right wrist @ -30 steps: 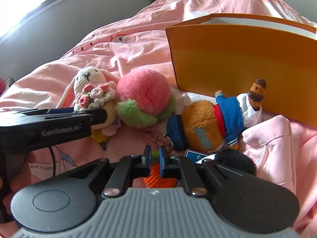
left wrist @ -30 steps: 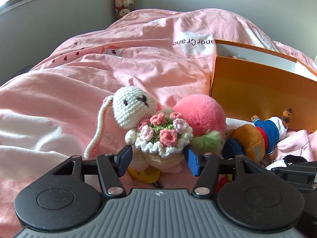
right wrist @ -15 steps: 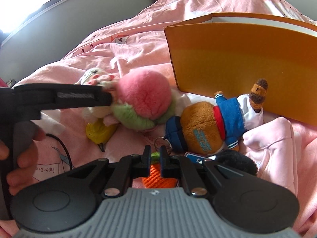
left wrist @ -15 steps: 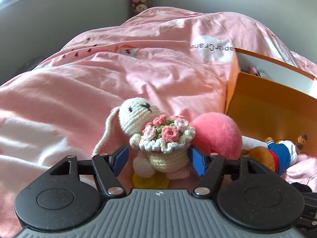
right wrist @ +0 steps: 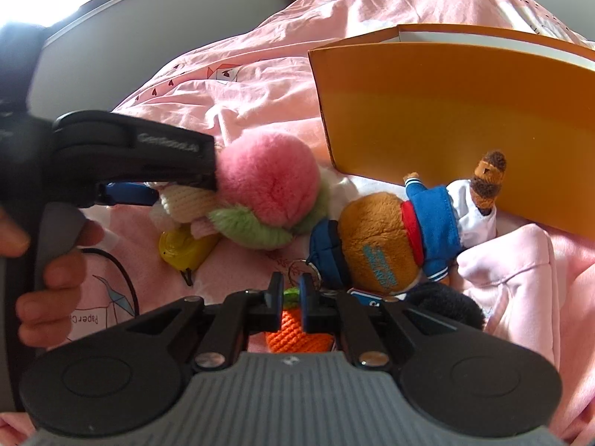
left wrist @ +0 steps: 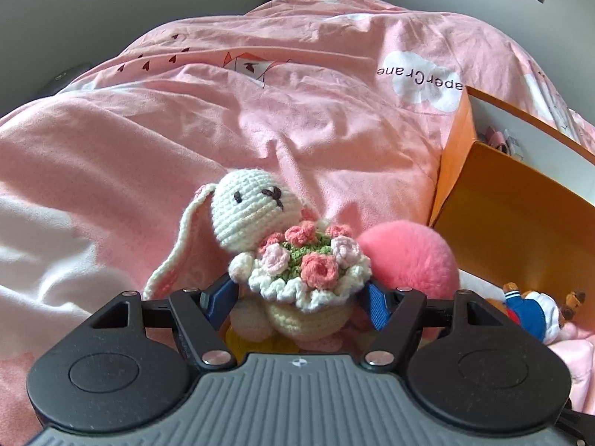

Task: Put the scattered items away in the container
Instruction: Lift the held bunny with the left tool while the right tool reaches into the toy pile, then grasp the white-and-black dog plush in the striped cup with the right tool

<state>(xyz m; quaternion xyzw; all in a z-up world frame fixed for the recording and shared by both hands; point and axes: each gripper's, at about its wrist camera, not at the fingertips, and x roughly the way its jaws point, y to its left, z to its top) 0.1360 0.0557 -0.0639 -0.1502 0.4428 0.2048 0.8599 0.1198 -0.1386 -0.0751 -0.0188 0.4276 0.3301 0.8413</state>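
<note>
Setting: a bed under a rumpled pink quilt (left wrist: 260,119) printed with hearts, paper cranes and white cloud patches
Crochet rabbit (left wrist: 256,219): cream yarn, long drooping ear, stitched dark eyes, a ruffled bouquet of pink and coral yarn roses at its chest; it sits upright between the blue pads of the left gripper (left wrist: 297,297)
Left gripper: jaws spread wide, one blue pad on each side of the rabbit's lower body; whether the pads touch the yarn cannot be told
Left hand (right wrist: 48,252): fingers curled around the black handle at the frame's left edge in the right wrist view, partly cut off and blurred
Pink pompom (right wrist: 267,186): round, fluffy, with a green furry collar, just beside the rabbit
Yellow piece (right wrist: 182,247): smooth, glossy, lying under the rabbit, mostly hidden
Brown plush doll (right wrist: 390,241): blue jacket, red collar, lying on its side against the box wall, a key ring at its end
Container: an orange cardboard box (right wrist: 446,111) with a white inside, standing open on the quilt to the right of the toys; its contents barely show
Right gripper (right wrist: 291,293): jaws drawn almost together over an orange knitted carrot (right wrist: 297,334) with a green top; whether they pinch the green top cannot be made out
Dark furry item (right wrist: 446,304): low at right, half hidden by the gripper body
</note>
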